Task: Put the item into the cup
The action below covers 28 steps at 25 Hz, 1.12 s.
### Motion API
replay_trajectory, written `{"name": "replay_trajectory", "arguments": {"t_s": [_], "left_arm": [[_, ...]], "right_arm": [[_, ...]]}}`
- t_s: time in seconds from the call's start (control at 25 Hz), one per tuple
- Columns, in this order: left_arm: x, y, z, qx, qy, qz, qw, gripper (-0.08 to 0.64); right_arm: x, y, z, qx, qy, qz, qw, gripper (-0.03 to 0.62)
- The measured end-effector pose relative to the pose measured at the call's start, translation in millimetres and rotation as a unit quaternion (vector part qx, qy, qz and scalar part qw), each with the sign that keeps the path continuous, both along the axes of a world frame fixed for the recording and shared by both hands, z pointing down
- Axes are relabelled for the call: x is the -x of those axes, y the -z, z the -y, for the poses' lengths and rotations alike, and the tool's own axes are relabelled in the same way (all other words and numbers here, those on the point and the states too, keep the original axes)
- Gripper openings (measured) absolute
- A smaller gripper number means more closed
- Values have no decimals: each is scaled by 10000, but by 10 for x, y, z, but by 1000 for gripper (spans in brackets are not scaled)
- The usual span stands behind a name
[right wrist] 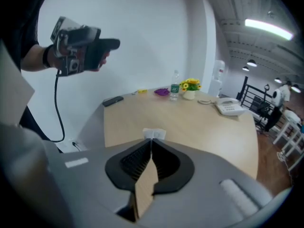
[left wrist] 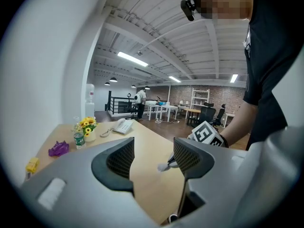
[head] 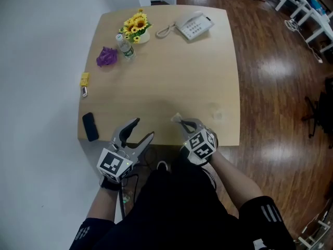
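Note:
My right gripper is low over the table's near edge, its jaws shut together. A small white item sticks out just past its tips, pinched between them; the same white item shows in the head view. My left gripper hangs off the near edge to the left, open, with nothing between its dark fingers. From the left gripper view the right gripper shows with the white item at its tip. I cannot make out a cup; a faint pale patch lies right of the right gripper.
On the wooden table: a sunflower pot, a small water bottle, a purple lump, a white desk phone, a yellow piece and a black device at the left edge. A white wall runs along the left.

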<state>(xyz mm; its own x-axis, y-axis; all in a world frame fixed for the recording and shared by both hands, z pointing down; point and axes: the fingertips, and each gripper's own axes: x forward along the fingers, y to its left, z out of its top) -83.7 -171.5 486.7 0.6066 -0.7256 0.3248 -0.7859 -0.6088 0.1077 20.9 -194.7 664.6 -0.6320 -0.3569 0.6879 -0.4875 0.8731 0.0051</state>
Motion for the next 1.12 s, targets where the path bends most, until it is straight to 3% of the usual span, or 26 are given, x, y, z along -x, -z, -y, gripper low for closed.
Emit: {"name": "replay_trajectory", "arguments": {"t_s": [0.32, 0.48, 0.72, 1.12], "left_arm": [[-574, 47, 154, -166, -572, -108, 9982, 253], [-787, 62, 217, -186, -727, -86, 9971, 253], [-924, 46, 270, -102, -747, -6, 9972, 253], [-1017, 40, 364, -69, -662, 60, 9978, 253]], "right_arm": [[-1529, 150, 319, -135, -1414, -242, 9896, 18], [-2037, -13, 424, -35, -1824, -454, 9822, 18], [-2219, -273, 483, 268, -1899, -541, 9800, 18], [-2113, -624, 469, 544, -1461, -887, 9838, 18]]}}
